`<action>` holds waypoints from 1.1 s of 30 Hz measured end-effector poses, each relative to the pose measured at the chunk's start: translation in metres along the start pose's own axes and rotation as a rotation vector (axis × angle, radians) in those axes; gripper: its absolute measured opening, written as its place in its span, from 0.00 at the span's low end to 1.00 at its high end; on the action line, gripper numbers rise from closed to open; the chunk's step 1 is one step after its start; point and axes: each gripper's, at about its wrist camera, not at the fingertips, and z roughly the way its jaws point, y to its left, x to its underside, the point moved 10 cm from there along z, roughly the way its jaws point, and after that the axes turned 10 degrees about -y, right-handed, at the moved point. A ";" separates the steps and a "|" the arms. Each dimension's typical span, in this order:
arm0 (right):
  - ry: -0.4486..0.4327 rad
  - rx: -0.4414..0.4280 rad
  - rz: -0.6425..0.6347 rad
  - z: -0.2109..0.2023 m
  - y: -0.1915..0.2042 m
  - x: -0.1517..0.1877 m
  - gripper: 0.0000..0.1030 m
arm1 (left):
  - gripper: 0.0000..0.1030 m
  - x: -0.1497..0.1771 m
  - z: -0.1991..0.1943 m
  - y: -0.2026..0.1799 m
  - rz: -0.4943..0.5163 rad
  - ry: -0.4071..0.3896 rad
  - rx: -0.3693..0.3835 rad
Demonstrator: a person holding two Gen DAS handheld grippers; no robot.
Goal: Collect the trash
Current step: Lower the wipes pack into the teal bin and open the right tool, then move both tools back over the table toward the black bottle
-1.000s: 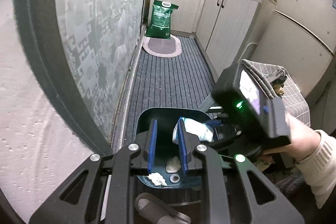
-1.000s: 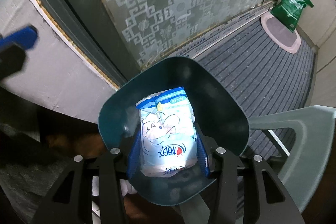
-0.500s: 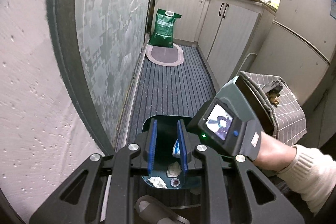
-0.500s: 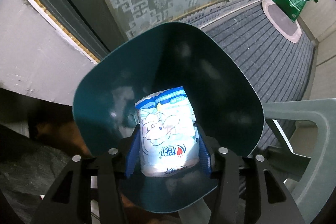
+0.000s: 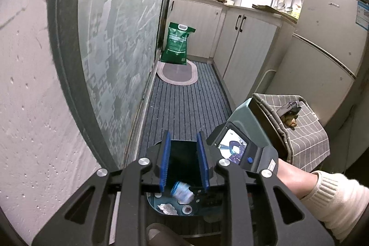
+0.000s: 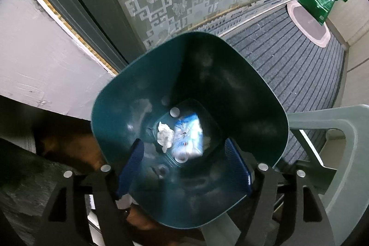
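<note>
Right hand-held gripper [image 6: 184, 167] has just been opening; jaws wide, nothing between them. Blue-and-white plastic snack packet [image 6: 189, 135] lies directly below, on the floor of the dark teal plastic bin [image 6: 265, 107], touching a crumpled white tissue [image 6: 165, 134]. Left hand-held gripper [image 5: 184, 163] narrowly parted, empty, above the bin; this piece judged done, other trash not visible.

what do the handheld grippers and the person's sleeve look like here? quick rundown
Both grippers, left gripper and right gripper, have black cut-out linkage arms with silver pivot bolts and ribbed blue pads. Seen from the left wrist view, the right unit's body is dark grey-green, with a small lit screen and a blue button. The sleeve is cream ribbed knit.
</note>
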 end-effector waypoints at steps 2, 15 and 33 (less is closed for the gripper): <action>-0.031 -0.020 0.008 -0.009 0.002 -0.006 0.71 | 0.25 -0.003 -0.001 -0.002 0.001 -0.008 -0.002; -0.346 -0.043 0.037 -0.118 -0.006 -0.043 0.71 | 0.36 -0.033 -0.009 -0.028 0.003 -0.089 -0.003; -0.493 0.103 0.183 -0.217 -0.120 0.012 0.71 | 0.55 -0.046 0.040 -0.126 0.094 -0.091 0.060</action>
